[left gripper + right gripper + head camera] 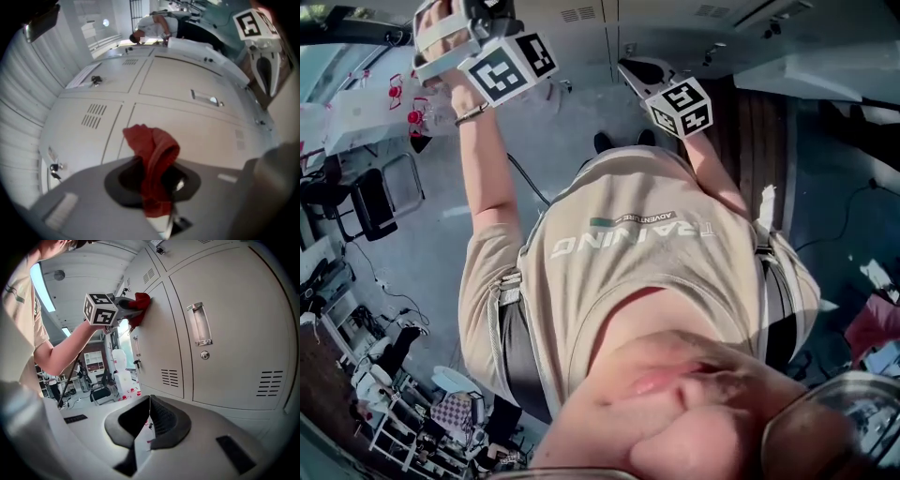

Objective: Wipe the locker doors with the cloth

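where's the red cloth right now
The red cloth is clamped in the left claw; in the right gripper view it's up against the top of the locker door left of the handle.

Strong sun is seen in the head view. The shirt (628,253) is lit bright and warm, while the floor (441,244) is left dull and grey. The bottom of that view is blurred.

Both gripper views are shown as round pictures with black corners, and straight lines are bent near the edges.

In the left gripper view the lockers (187,93) are lit evenly and look pale. The cloth (152,154), close to the lens, is fuzzy.

In the right gripper view the lockers (225,333) are sharp and softly lit. A lamp (40,287) is washed out white.
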A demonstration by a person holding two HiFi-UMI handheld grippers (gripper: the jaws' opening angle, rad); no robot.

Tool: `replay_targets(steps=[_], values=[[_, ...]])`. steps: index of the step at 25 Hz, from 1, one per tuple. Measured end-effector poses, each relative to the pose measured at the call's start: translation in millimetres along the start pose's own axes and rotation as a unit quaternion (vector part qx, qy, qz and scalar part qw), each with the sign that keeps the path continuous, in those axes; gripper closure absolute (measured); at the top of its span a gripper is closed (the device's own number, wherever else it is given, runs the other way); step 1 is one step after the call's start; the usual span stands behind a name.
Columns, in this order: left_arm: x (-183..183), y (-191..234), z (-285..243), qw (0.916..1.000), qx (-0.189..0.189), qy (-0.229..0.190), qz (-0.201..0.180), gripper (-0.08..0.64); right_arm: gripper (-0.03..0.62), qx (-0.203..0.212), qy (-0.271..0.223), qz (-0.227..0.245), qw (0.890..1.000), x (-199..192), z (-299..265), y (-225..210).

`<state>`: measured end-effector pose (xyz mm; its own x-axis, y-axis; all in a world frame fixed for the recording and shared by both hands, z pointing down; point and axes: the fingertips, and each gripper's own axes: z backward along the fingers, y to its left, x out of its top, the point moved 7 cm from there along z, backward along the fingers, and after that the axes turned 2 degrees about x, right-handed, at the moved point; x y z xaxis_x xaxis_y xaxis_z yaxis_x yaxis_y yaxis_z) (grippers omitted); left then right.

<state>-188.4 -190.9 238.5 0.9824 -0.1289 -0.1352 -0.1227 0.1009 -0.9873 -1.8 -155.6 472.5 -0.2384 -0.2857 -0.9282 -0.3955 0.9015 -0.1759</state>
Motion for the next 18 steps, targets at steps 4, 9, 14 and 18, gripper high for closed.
replay_targets(steps=[4,9,14,18], values=[[-4,-31,4,0.9996,-0.023,-0.003,0.017,0.479,0.577,0.008,0.011,0.002,1.000,0,-8,7],[-10,-88,9,0.9973,-0.065,-0.004,0.034,0.479,0.577,0.010,0.017,0.003,1.000,-7,-14,7],[-7,-140,14,0.9929,-0.100,-0.001,0.065,0.479,0.577,0.002,0.023,-0.001,1.000,-22,-10,0],[-18,-158,12,0.9930,-0.108,0.001,0.048,0.479,0.577,-0.004,0.026,-0.003,1.000,-6,-15,4]])
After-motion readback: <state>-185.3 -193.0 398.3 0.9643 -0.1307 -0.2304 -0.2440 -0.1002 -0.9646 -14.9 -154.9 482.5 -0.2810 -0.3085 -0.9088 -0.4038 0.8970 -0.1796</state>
